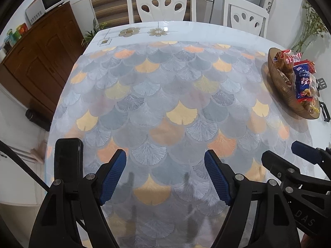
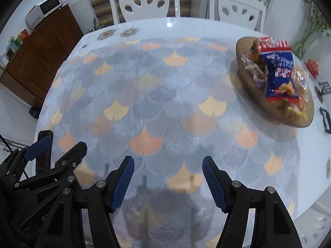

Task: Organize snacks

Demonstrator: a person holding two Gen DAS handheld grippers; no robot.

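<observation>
A brown ribbed bowl (image 1: 275, 78) (image 2: 246, 78) stands at the table's right side and holds several snack packets, with a blue biscuit bag (image 1: 303, 80) (image 2: 278, 72) on top. My left gripper (image 1: 165, 175) is open and empty over the near table edge. My right gripper (image 2: 167, 181) is open and empty beside it. Each gripper shows in the other's view: the right gripper (image 1: 289, 157) at right, the left gripper (image 2: 60, 144) at left.
The table (image 1: 165, 95) carries a fan-pattern mat. A black phone (image 1: 68, 157) lies at the near left edge. A small red packet (image 2: 312, 66) lies right of the bowl. Two white chairs (image 1: 161, 4) stand behind; a wooden cabinet (image 1: 41, 62) is left.
</observation>
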